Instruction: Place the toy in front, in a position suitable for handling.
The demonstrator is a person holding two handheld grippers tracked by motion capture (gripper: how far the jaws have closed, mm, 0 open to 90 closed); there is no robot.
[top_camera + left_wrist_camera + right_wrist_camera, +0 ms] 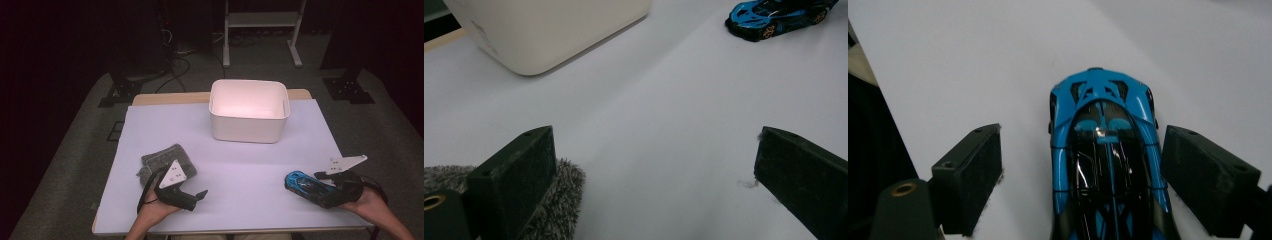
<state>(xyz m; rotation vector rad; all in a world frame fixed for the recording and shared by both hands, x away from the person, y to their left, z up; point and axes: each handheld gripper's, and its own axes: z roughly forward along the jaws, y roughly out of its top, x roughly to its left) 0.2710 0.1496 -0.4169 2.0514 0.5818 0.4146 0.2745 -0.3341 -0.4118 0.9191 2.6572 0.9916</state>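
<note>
A blue and black toy car point(301, 183) rests on the white table sheet point(240, 160) at the front right. My right gripper point(316, 189) stands open around its rear half; in the right gripper view the car point(1103, 145) lies lengthwise between the jaws of the right gripper point(1083, 155), nose away, with the right jaw close to its side and a gap at the left jaw. My left gripper point(192, 186) is open at the front left beside a grey fuzzy cloth point(165, 162). Its left jaw sits over the cloth's point(559, 200) edge, and the left gripper point(656, 155) holds nothing.
A white plastic bin point(248, 112) stands at the back centre of the table, and appears as the white bin point(549, 30) far left in the left gripper view, with the car point(774, 17) far right. Dark floor, cables and a rack's legs lie beyond the table.
</note>
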